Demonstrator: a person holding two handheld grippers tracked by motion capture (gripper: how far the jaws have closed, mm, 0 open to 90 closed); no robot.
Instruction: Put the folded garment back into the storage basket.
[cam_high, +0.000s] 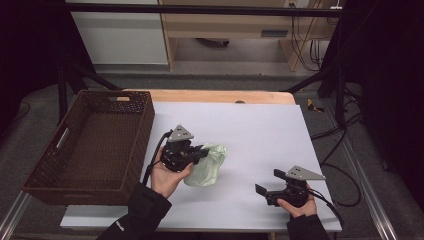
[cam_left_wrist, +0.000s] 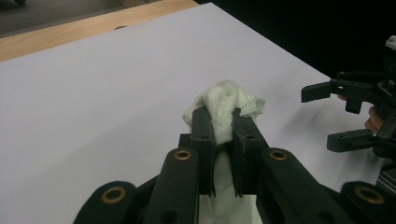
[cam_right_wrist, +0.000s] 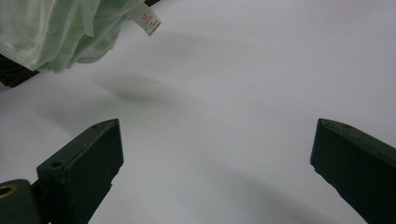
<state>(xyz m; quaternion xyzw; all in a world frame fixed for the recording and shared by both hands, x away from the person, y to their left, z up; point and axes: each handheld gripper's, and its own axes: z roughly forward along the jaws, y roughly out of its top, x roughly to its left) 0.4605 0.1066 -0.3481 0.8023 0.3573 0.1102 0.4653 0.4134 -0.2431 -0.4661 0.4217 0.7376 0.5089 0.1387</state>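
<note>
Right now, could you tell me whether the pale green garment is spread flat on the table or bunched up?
Bunched up. The pale green garment hangs in a crumpled wad from the left gripper, whose jaws pinch a gathered fold of it above the white sheet.

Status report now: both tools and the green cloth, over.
Left tool shut on green cloth, lifted. Right tool open, empty. Basket left of cloth, nothing between.

White sheet (cam_high: 260, 135) lies bare (wicker basket (cam_high: 95, 145) walls left).
</note>
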